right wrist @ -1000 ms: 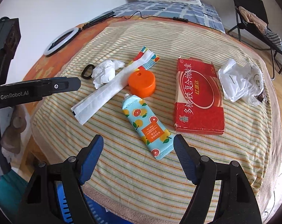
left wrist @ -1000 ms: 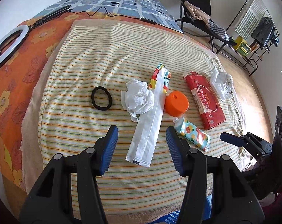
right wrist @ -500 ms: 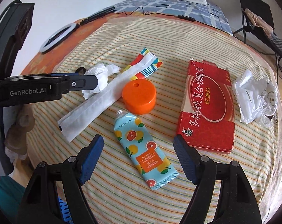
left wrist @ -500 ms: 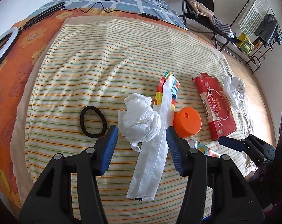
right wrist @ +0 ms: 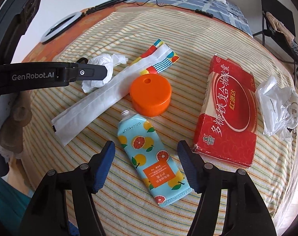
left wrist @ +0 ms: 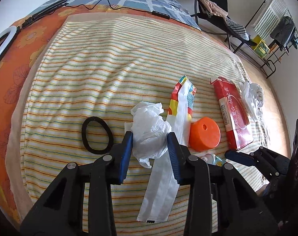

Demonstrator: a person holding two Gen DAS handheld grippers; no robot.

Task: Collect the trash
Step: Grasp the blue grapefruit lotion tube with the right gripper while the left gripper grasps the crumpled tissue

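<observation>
White crumpled tissue (left wrist: 149, 131) sits pinched in my left gripper (left wrist: 149, 135); only the right view shows the whole fruit-print tube (right wrist: 149, 155) between my right gripper's (right wrist: 146, 153) wide-spread fingers.

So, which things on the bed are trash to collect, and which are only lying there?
Trash: crumpled tissue, white wrapper, fruit-print tube, red box, crumpled plastic.

Probably just lying about: hair tie, ring light, orange lid.
</observation>
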